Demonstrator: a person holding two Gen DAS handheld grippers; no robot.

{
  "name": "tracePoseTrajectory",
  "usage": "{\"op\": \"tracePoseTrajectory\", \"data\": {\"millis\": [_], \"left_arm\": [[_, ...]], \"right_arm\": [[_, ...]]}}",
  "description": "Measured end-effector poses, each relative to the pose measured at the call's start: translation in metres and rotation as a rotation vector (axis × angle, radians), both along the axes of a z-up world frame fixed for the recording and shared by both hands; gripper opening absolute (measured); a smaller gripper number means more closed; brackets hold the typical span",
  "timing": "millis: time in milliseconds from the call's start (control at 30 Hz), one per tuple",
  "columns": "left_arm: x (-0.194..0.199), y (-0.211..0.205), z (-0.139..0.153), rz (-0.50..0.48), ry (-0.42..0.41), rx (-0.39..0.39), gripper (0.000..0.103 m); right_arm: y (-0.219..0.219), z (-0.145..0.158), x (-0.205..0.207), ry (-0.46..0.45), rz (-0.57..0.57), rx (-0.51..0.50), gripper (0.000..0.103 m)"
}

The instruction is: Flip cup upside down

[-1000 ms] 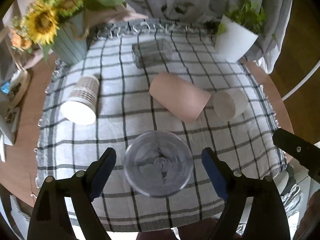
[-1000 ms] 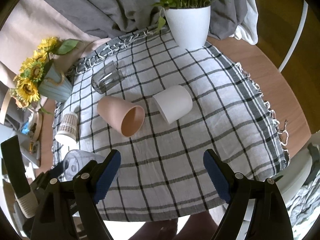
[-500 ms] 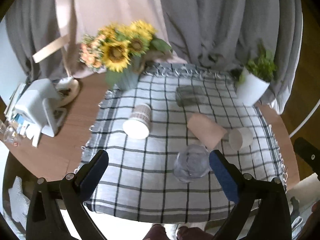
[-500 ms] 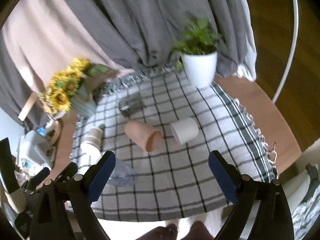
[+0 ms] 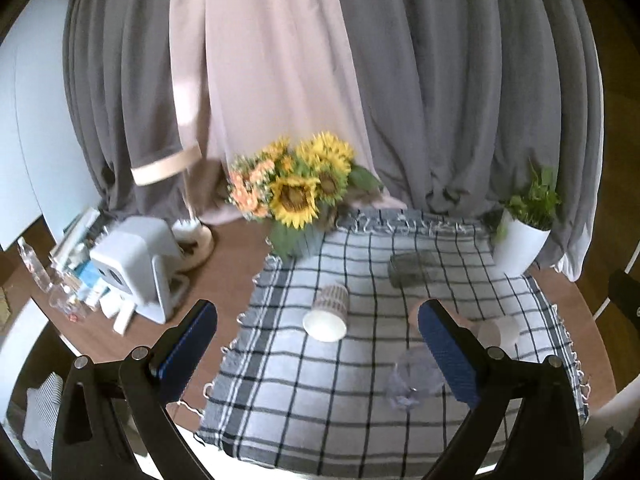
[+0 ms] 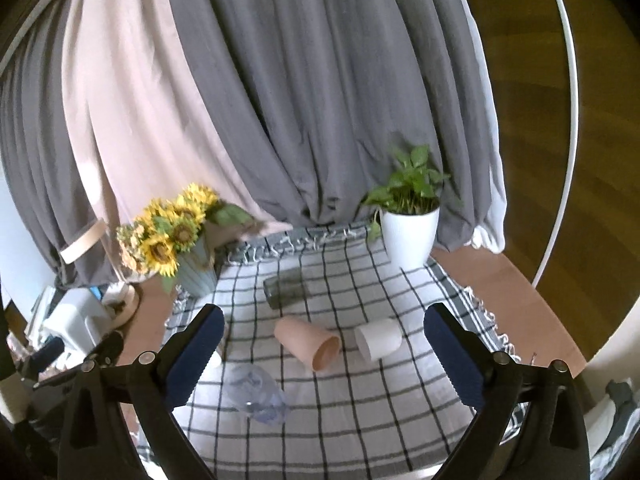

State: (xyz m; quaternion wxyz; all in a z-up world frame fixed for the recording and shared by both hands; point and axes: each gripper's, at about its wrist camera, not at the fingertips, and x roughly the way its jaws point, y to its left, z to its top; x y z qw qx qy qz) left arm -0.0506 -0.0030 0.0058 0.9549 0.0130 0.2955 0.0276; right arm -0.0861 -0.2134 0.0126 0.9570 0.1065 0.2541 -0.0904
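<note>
A clear plastic cup [image 5: 412, 384] stands bottom-up on the checked cloth [image 5: 320, 400]; it also shows in the right wrist view [image 6: 256, 394]. A pink cup [image 6: 308, 342], a white cup [image 6: 378, 342], a patterned paper cup [image 5: 328, 312] and a dark glass [image 6: 286, 290] lie on their sides. My left gripper [image 5: 316, 344] is open and empty, raised well above and behind the cloth. My right gripper [image 6: 320, 352] is open and empty, also high and back.
A sunflower vase [image 5: 296, 216] stands at the cloth's back left, a white plant pot [image 6: 408, 236] at the back right. A white appliance [image 5: 132, 268], a lamp base and clutter sit on the wooden table [image 5: 224, 280] to the left. Curtains hang behind.
Both grippers have pulled up and back from the table, so the whole cloth now shows. The clear cup stays standing on the cloth, let go by the left gripper.
</note>
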Motion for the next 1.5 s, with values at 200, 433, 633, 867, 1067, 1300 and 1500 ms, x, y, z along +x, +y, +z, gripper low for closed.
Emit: {"op": "tracePoseTrajectory", "data": {"millis": [200, 433, 633, 867, 1067, 1300, 1500], "left_arm": [[-0.0034, 0.0043, 0.0048, -0.011, -0.025, -0.002, 0.103], [-0.0052, 0.0043, 0.0063, -0.019, -0.026, -0.006, 0.103], [-0.0054, 0.0019, 0.0076, -0.022, -0.025, -0.006, 0.103], [-0.0054, 0.0002, 0.0075, -0.020, -0.024, -0.005, 0.103], [-0.0053, -0.0005, 0.0077, -0.020, -0.022, -0.005, 0.103], [-0.0053, -0.0019, 0.0077, -0.021, -0.022, -0.002, 0.103], [-0.0053, -0.0029, 0.0079, -0.016, -0.022, -0.003, 0.103]], "right_arm": [[0.0096, 0.0041, -0.0053, -0.014, 0.004, -0.018, 0.101], [0.0102, 0.0058, -0.0069, -0.021, 0.000, -0.022, 0.101], [0.0103, 0.0072, -0.0082, -0.023, -0.001, -0.024, 0.101], [0.0100, 0.0070, -0.0081, -0.022, -0.001, -0.022, 0.101], [0.0106, 0.0062, -0.0076, -0.022, 0.001, -0.024, 0.101], [0.0054, 0.0037, -0.0080, -0.015, -0.001, -0.025, 0.101], [0.0041, 0.0025, -0.0080, -0.026, -0.001, -0.025, 0.101]]}}
